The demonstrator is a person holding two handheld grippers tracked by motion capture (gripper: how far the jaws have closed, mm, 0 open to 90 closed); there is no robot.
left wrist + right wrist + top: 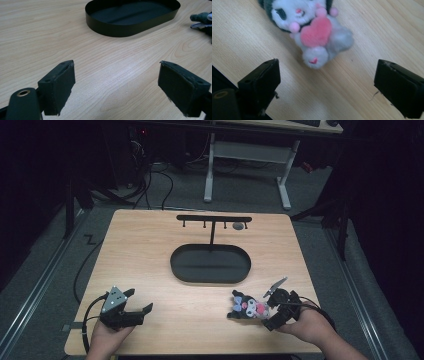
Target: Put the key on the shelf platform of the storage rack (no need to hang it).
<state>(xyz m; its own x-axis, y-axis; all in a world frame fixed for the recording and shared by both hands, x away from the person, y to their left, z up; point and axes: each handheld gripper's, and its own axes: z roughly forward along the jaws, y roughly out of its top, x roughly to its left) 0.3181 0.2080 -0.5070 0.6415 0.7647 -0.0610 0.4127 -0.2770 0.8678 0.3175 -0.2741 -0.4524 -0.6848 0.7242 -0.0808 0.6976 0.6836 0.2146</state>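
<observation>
Plush toy [248, 308], small, white face, dark ears, pink heart on its chest: lies on the near right of the wooden table [150, 255], just left of my right gripper [274, 309], whose jaws stand wide apart with nothing between them. In the right gripper view the toy [312, 27] sits just beyond the jaw tips (slightly blurred), long axis running away from them and a little leftward. Right hand is plainly the nearer; my left gripper [136, 309], jaws likewise apart and empty, rests well away at the near left. Black oval tray [210, 277] with a hook stand [214, 219] at table centre. Pale bare woodgrain; dark room, grey floor, cables, desk legs beyond.
</observation>
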